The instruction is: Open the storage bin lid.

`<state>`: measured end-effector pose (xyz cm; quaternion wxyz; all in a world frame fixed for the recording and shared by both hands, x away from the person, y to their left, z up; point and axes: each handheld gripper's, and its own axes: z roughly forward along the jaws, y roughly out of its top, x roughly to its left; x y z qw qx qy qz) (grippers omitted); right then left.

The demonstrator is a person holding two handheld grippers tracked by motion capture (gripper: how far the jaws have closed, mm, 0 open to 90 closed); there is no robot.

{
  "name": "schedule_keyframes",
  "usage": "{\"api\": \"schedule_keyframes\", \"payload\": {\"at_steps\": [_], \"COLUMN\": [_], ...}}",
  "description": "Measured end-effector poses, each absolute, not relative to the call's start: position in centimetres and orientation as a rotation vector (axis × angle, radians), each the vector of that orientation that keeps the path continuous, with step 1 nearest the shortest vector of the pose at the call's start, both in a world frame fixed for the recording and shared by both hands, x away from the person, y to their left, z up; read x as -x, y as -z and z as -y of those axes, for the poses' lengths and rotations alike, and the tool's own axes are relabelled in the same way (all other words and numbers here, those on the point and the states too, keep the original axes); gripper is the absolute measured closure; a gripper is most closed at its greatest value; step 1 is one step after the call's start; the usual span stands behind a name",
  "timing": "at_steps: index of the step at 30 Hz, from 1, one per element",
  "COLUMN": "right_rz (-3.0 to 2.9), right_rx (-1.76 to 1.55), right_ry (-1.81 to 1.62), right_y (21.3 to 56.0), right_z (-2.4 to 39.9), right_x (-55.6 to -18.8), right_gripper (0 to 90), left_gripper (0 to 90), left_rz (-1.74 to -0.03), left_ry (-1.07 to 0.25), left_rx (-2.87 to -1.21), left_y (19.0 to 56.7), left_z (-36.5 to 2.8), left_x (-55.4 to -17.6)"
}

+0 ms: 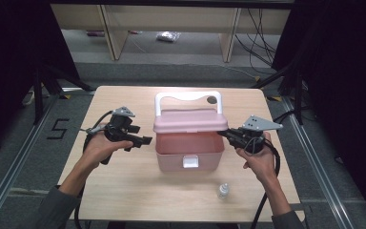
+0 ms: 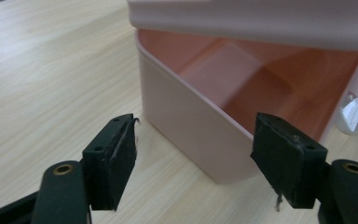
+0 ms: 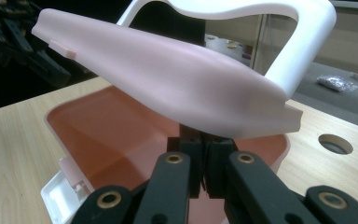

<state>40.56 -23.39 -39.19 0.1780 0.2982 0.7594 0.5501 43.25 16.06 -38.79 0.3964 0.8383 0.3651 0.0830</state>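
i have both forearms coming in low, each hand level with a side of the pink box (image 1: 188, 152) at mid-table. my left gripper (image 1: 143, 140) points right at the box's left wall, jaws standing wide with nothing between them; the near left corner of the box sits just ahead of the gap. my right gripper (image 1: 223, 134) points left, jaws pressed together under the right edge of the lid (image 1: 190, 121), which hangs half raised over the open, bare inside. whether the pads pinch the lid or just prop it, i cannot tell. there is bare table (image 1: 124, 181) in front, with a small bottle (image 1: 223, 191) near the front edge.
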Motion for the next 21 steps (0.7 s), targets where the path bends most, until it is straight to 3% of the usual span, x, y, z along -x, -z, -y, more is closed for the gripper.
{"api": "schedule_keyframes", "payload": {"at_steps": [7,21], "right_rz": [-2.126,-2.109], "right_rx": [-0.810,-0.831], "right_ry": [-1.552,-1.569], "right_y": [39.0,38.9], "right_z": [23.4,23.3], "right_x": [-40.8,-41.0], "right_gripper": [89.2,88.5], "left_gripper": [30.9,44.8], "left_rz": [-0.950,-0.926], "left_ry": [-0.185,-0.185], "left_rx": [-2.101,-2.068], "left_y": [40.2,42.0], "left_z": [-14.4,-12.8], "left_x": [-43.4,-43.1]}}
